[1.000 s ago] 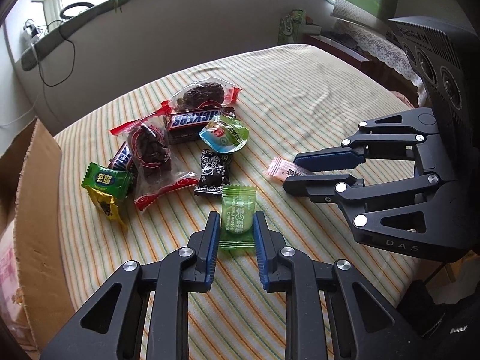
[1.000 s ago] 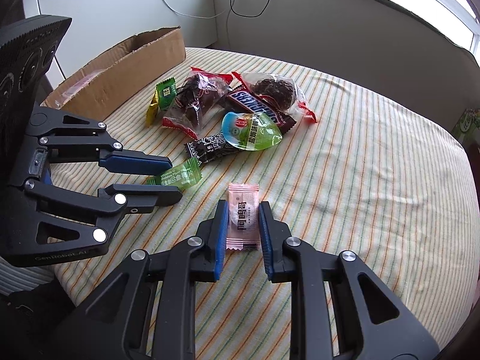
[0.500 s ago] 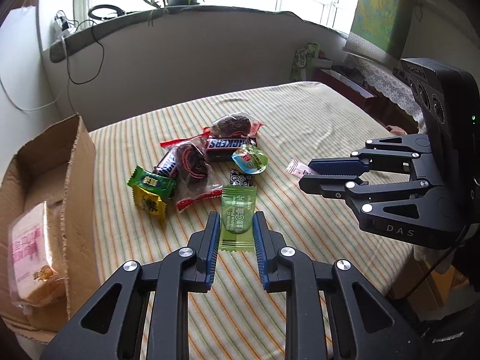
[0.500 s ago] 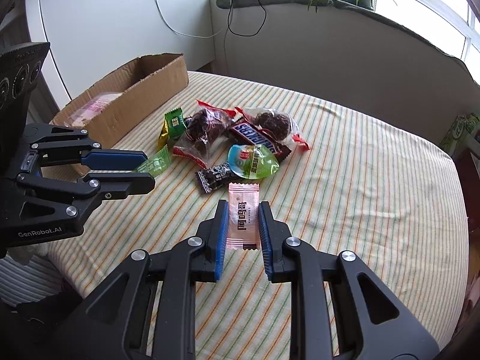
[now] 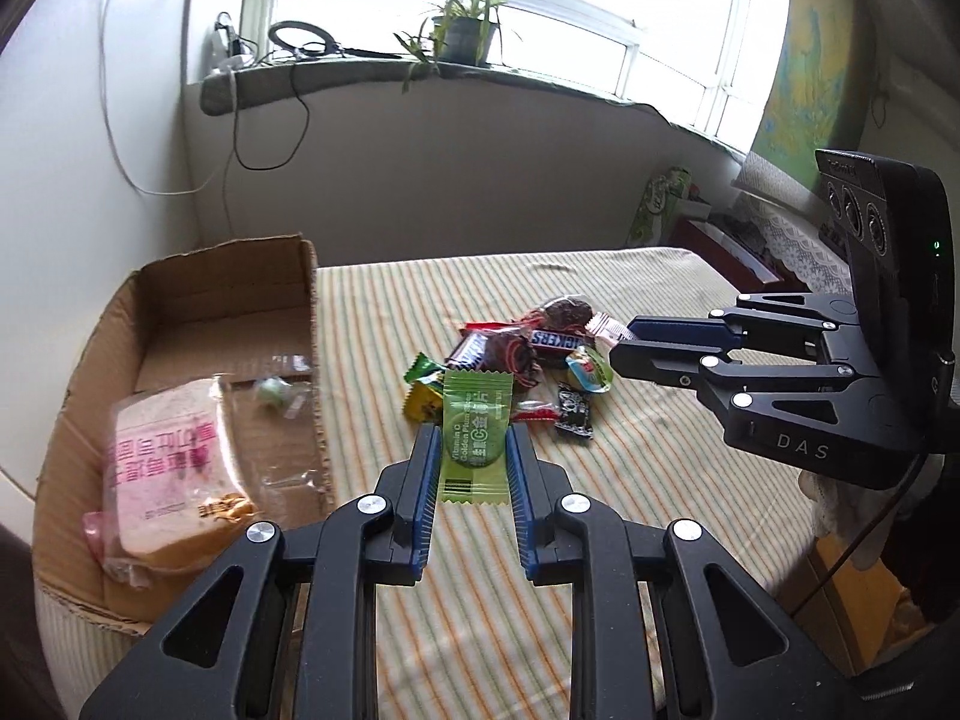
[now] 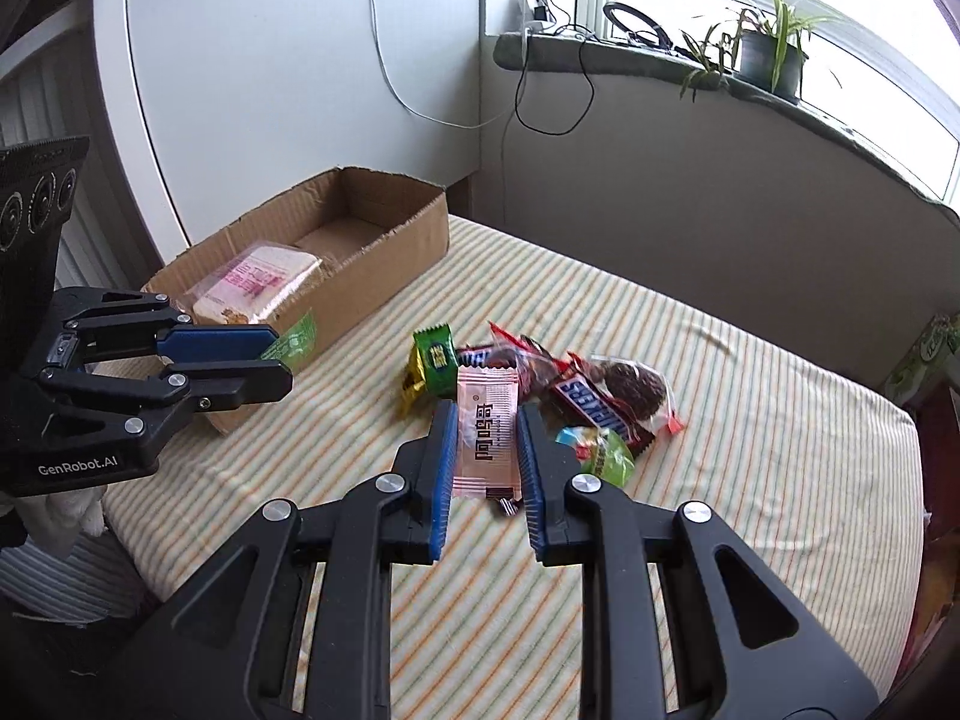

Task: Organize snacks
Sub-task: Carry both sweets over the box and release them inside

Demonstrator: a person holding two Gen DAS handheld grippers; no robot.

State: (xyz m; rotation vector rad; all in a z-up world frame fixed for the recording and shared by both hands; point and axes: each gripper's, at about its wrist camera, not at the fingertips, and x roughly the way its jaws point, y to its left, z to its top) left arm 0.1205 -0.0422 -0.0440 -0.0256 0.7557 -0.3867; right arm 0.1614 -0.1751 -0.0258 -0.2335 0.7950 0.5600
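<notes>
My left gripper [image 5: 474, 438] is shut on a green candy packet [image 5: 474, 438] and holds it in the air above the striped table, right of the cardboard box [image 5: 198, 324]. My right gripper [image 6: 487, 420] is shut on a pink candy packet [image 6: 486, 432], also lifted. A pile of snacks [image 5: 528, 354] lies on the table beyond: Snickers bars [image 6: 591, 405], red-wrapped dark sweets, small green and yellow packets [image 6: 432, 360]. The left gripper shows in the right wrist view [image 6: 276, 360], near the box's front corner. The right gripper shows in the left wrist view [image 5: 624, 342], above the pile.
The box holds a wrapped sandwich cake with pink print [image 5: 168, 468] and a small green sweet [image 5: 273, 390]. The striped table [image 6: 750, 450] stretches right of the pile. A windowsill with plants [image 5: 462, 36] and cables runs behind. A wall stands left of the box.
Both grippers have risen and pulled back from the table with their packets. The left one has swung toward the box, which now shows more of its inside.
</notes>
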